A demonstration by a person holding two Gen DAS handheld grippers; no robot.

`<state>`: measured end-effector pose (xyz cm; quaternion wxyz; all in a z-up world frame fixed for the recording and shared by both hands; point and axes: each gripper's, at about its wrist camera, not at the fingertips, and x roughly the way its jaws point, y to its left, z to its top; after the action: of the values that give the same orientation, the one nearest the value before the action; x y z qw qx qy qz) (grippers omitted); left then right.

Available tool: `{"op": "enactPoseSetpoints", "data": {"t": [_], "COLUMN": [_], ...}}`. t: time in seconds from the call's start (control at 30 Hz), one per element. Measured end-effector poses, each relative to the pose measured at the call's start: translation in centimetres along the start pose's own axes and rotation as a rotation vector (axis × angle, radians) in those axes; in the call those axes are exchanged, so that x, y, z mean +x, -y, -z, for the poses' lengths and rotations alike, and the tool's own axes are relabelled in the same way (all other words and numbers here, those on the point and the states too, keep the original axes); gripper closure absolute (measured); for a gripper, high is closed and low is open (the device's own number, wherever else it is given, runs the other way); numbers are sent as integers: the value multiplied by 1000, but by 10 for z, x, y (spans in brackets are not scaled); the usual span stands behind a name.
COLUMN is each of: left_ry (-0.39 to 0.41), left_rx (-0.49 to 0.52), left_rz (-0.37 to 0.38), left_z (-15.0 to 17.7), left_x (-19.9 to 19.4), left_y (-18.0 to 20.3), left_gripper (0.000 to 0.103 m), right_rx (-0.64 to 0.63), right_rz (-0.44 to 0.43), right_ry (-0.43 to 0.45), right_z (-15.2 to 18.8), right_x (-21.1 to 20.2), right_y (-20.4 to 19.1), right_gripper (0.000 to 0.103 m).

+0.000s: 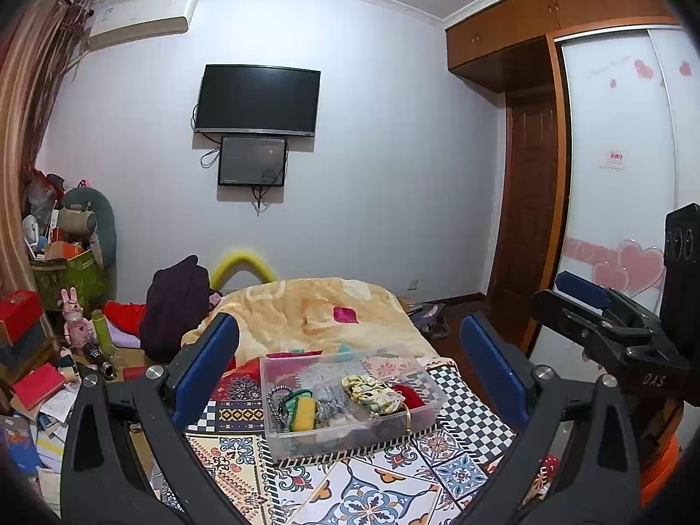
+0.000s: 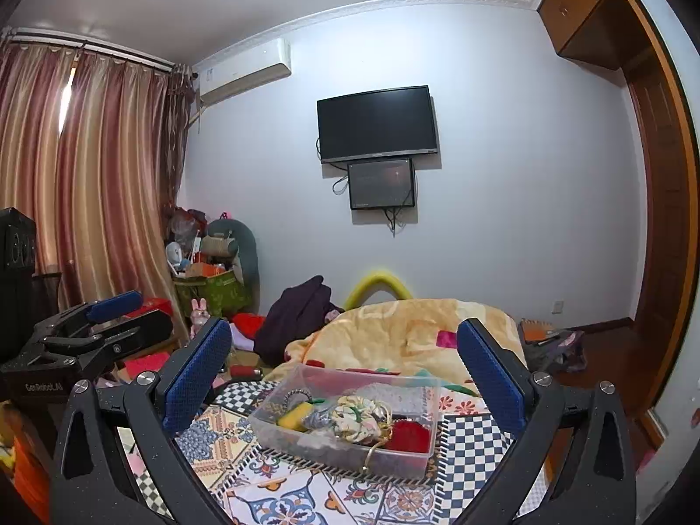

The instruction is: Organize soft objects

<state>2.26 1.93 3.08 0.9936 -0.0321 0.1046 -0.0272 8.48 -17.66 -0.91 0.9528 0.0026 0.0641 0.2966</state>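
- Both of our claws hang spread wide and empty over a patterned cloth (image 1: 376, 494): the left gripper (image 1: 350, 367) frames the clear tub (image 1: 280, 428) between its blue pads, and the right gripper (image 2: 343, 376) does the same from its own side.
- The tub sits at 12 o'clock just ahead of both claws, on the cloth, with a rumpled blanket (image 1: 306, 306) beyond it.
- Inside lie the soft things: a yellow sponge (image 1: 304, 413) at the tub's 9 o'clock end, a pale floral scrunchie (image 1: 372, 391) near the middle, a red plush piece (image 1: 409, 396) at 3 o'clock.
- We judge all three light and squashy — they should give under the pads and spring back, so a pinch across the bulk looks safer than a nip at an edge.
- The scrunchie looks slick and floppy; taken by one fold it might slide out.
- The tub itself reads as thin, stiff plastic, likely to skid on the cloth if nudged.
- A gold ring (image 2: 372, 455) leans at the tub's near wall — hard, not soft, and easy to snag.
- Hard to read: a grey crinkled mass (image 1: 332, 402) between sponge and scrunchie, and a dark beaded loop (image 1: 273, 407) by the left wall; we cannot tell what either is.
- The tub's floor is hidden under the pile, and its cloudy walls blur the lower layer.
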Motion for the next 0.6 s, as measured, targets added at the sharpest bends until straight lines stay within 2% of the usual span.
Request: {"op": "enactPoseSetpoints", "data": {"t": [0.6], "left_ry": [-10], "left_rx": [7], "left_rz": [-9], "left_z": [5], "left_x": [7], "left_y": [1], "left_gripper": [0], "right_rx": [-5], "right_rz": [2], "right_ry": [-12], "right_z": [3], "right_x": [0], "right_y": [2], "right_gripper": [0]}}
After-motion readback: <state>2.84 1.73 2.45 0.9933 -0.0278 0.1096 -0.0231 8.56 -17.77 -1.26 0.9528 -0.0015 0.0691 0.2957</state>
